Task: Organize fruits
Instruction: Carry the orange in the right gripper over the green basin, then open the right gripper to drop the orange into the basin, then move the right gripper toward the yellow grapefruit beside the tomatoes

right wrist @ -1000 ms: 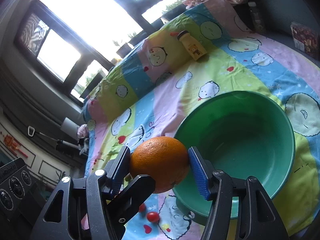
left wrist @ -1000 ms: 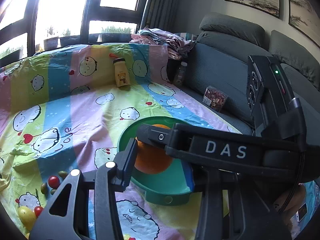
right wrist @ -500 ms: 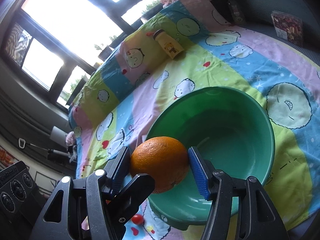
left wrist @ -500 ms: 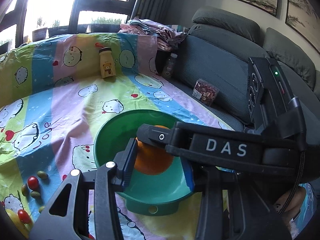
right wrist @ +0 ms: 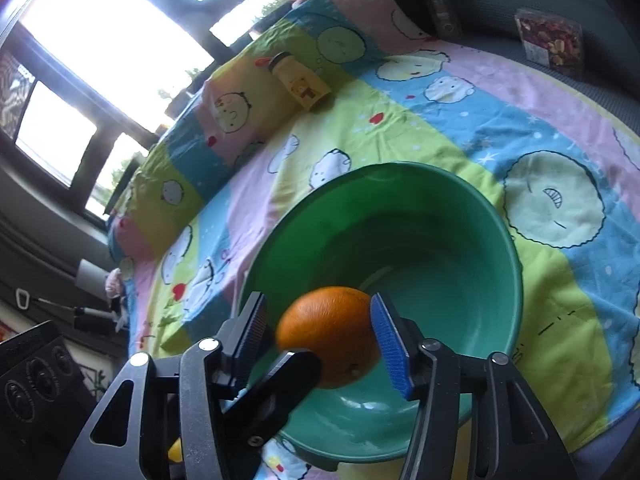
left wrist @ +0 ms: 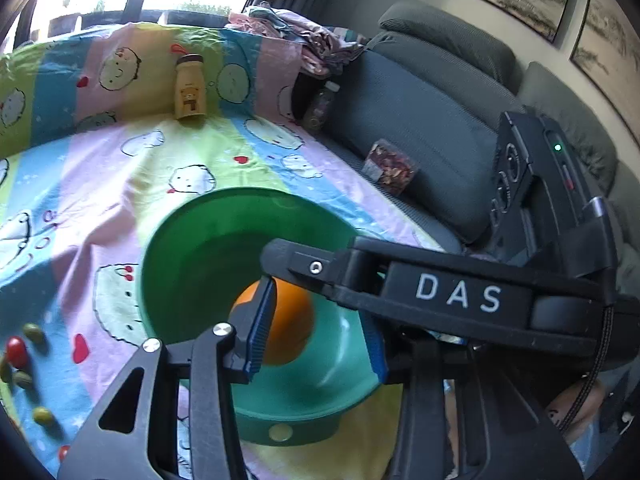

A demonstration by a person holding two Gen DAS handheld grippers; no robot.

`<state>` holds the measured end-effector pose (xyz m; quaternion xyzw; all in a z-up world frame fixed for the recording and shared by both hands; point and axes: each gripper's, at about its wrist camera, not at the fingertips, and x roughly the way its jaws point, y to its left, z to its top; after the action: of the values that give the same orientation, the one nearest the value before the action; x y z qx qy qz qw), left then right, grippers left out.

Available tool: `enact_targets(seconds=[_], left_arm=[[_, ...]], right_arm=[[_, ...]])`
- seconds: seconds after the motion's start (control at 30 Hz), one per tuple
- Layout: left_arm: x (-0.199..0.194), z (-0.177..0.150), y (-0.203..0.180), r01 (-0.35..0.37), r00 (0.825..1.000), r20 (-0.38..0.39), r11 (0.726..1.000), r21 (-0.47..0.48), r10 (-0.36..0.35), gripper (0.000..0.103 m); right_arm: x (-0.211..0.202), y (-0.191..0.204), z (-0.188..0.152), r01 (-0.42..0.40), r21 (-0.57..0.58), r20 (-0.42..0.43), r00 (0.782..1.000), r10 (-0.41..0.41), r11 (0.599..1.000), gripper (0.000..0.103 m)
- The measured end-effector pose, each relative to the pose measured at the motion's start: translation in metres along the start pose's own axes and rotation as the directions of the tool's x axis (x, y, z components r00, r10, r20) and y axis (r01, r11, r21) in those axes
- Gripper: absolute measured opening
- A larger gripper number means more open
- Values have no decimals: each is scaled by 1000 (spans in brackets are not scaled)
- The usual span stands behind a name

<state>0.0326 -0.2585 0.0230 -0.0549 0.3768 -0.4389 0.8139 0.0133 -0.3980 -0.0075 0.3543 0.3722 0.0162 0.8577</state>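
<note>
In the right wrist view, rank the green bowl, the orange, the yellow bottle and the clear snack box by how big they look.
1. green bowl
2. orange, though it sits nearest the camera, which inflates it
3. yellow bottle and clear snack box look about alike; no ranking between them.

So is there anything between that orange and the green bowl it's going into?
Nothing visible. The orange sits between the fingers of the right hand-held gripper, right over the open green bowl, whose inside looks bare. The left hand-held gripper's finger crosses in front of the orange, not under it.
</note>
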Motion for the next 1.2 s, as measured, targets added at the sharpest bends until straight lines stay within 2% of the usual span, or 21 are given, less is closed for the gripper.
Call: enact_targets(seconds=[0.03, 0.07, 0.13, 0.17, 0.27, 0.4, 0.53, 0.73, 0.8, 0.87, 0.93, 1.07, 1.13, 1.2], left_arm=[[1, -1, 1, 7, 1000, -1, 1000, -6, -7, 40], [3, -1, 1, -20, 1000, -4, 1000, -6, 20, 40], [9, -3, 4, -79, 997, -24, 997, -10, 79, 40], [11, -4, 7, -90, 995, -37, 996, -23, 89, 40], [9, -7, 16, -98, 994, -53, 993, -63, 94, 40], [-4, -7, 21, -113, 993, -30, 990, -83, 111, 43], [-23, -6, 24, -159, 987, -11, 983, -88, 159, 52], [-75, -10, 35, -259, 963, 41, 960, -107, 265, 67], [-95, -11, 40, -300, 949, 63, 946, -124, 309, 74], [-116, -13, 46, -358, 925, 82, 923, -143, 371, 86], [-136, -16, 53, -413, 898, 92, 896, -163, 430, 90], [-175, -27, 75, -506, 837, 97, 828, -242, 539, 95], [-190, -35, 86, -526, 818, 94, 804, -277, 567, 97], [-201, -45, 96, -540, 808, 79, 788, -295, 583, 97]], right_arm=[[0, 0, 0, -21, 7, -7, 1000, 21, 1000, 54], [0, 1, 0, 10, 3, -1, 1000, -10, 1000, 54], [0, 2, -1, 141, -7, 31, 990, -141, 990, 54], [2, 0, 0, 169, -1, 35, 985, -169, 986, 54], [5, -6, 1, 155, 26, 17, 988, -155, 988, 54], [-3, -1, 3, 220, 15, 69, 973, -221, 975, 54], [-10, 8, 3, 222, -16, 115, 969, -219, 975, 54], [-17, 32, 0, 235, -81, 187, 958, -217, 969, 57], [-18, 42, -4, 224, -107, 202, 959, -199, 969, 64], [-18, 54, -8, 213, -135, 218, 959, -181, 968, 78], [-17, 66, -14, 216, -164, 233, 957, -175, 963, 87], [-8, 91, -25, 190, -243, 220, 966, -137, 951, 87], [-4, 103, -32, 162, -282, 206, 973, -105, 946, 87], [0, 116, -40, 148, -315, 193, 977, -89, 938, 88]])
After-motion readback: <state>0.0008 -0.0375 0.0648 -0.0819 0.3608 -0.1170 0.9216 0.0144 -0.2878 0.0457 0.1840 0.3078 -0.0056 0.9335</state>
